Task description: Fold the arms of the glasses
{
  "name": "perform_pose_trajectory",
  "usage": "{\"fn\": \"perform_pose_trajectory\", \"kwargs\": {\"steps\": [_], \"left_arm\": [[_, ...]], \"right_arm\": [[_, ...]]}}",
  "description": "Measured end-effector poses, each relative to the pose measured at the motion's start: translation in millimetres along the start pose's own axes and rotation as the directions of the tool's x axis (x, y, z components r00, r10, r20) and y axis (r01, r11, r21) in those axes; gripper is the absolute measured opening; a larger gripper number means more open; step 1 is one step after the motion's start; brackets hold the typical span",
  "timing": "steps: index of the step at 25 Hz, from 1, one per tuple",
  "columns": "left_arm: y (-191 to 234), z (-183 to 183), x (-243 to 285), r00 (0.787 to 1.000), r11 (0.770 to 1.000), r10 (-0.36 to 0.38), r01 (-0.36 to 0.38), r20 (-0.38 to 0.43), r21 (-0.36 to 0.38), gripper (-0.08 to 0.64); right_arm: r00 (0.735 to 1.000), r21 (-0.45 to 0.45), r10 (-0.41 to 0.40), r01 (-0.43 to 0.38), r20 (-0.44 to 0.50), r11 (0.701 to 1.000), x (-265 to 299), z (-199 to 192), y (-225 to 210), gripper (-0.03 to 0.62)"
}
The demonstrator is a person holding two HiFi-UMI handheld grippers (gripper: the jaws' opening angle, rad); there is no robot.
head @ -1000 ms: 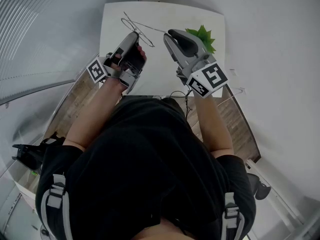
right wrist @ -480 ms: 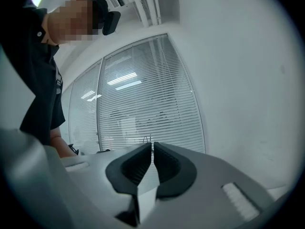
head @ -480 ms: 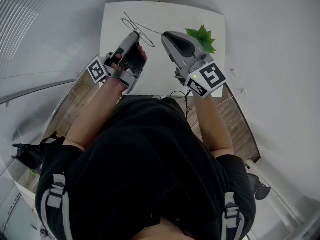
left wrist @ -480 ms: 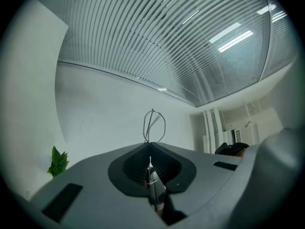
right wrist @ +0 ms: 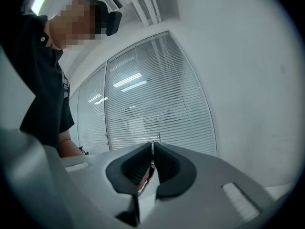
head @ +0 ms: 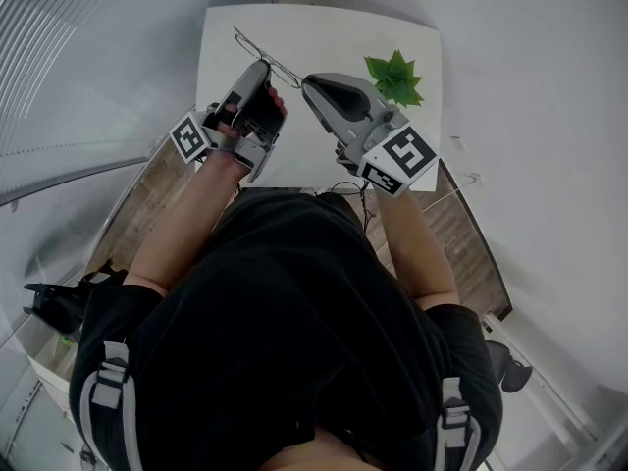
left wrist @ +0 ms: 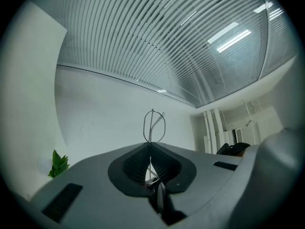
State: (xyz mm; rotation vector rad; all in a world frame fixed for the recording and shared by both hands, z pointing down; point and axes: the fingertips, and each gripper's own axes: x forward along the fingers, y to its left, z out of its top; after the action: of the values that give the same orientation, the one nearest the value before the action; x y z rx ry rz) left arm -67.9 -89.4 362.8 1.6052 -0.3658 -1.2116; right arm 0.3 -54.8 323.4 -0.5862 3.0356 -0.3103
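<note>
The glasses (head: 257, 49) are thin wire ones, held in the air above the white table (head: 324, 29). My left gripper (head: 263, 67) is shut on the frame. In the left gripper view a wire lens rim (left wrist: 153, 125) sticks up past the closed jaws of the left gripper (left wrist: 150, 146). My right gripper (head: 307, 82) sits close beside it on the right. Its jaws have just been closing and are now shut on the thin wire arm (right wrist: 157, 137), whose tip pokes out beyond the right gripper (right wrist: 152, 149).
A small green plant (head: 395, 76) stands on the table's right side, just behind the right gripper, and shows low at the left as the plant (left wrist: 58, 164). Window blinds (right wrist: 157, 104) and white walls surround the table. A wooden floor lies below.
My right gripper has moved left toward the left gripper, and the long wire arm that stretched out to the right now lies nearer the frame. The left gripper has stayed put.
</note>
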Motion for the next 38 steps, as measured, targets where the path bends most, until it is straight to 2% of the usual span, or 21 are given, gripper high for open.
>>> {"fn": "perform_pose_trajectory", "kwargs": {"steps": [6,9,17,23,26,34,38], "left_arm": [[-0.5,0.1,0.9,1.0,1.0,0.0,0.0,-0.002,0.002,0.014],[-0.1,-0.9,0.3,1.0,1.0,-0.017,0.017,-0.009,-0.004,0.014],[5.0,0.3,-3.6,1.0,1.0,-0.017,0.017,-0.008,0.002,0.014],[8.4,0.7,-5.8,1.0,1.0,-0.001,0.002,-0.018,0.014,0.014],[8.3,0.6,-6.8,1.0,1.0,0.015,-0.014,-0.027,0.025,0.014],[21.1,4.7,-12.9,0.998,0.998,0.058,-0.057,-0.017,0.039,0.014],[20.4,4.5,-13.5,0.997,0.996,0.079,-0.079,-0.007,0.044,0.014]], "right_arm": [[1.0,0.005,0.009,-0.009,-0.005,1.0,-0.1,0.3,0.1,0.025],[1.0,-0.008,-0.014,0.014,-0.002,1.0,-3.7,0.0,-6.3,0.049],[0.993,-0.043,-0.107,0.109,0.054,0.993,-28.3,15.3,-28.2,0.051],[0.98,-0.144,-0.199,0.201,0.028,0.969,-41.3,2.9,-38.8,0.034],[0.972,-0.154,-0.234,0.236,0.029,0.96,-46.7,-4.6,-42.4,0.011],[0.939,-0.155,-0.338,0.344,0.063,0.926,-61.7,-23.9,-57.5,0.011],[0.925,-0.152,-0.37,0.38,0.087,0.912,-65.3,-20.1,-58.2,0.011]]}}
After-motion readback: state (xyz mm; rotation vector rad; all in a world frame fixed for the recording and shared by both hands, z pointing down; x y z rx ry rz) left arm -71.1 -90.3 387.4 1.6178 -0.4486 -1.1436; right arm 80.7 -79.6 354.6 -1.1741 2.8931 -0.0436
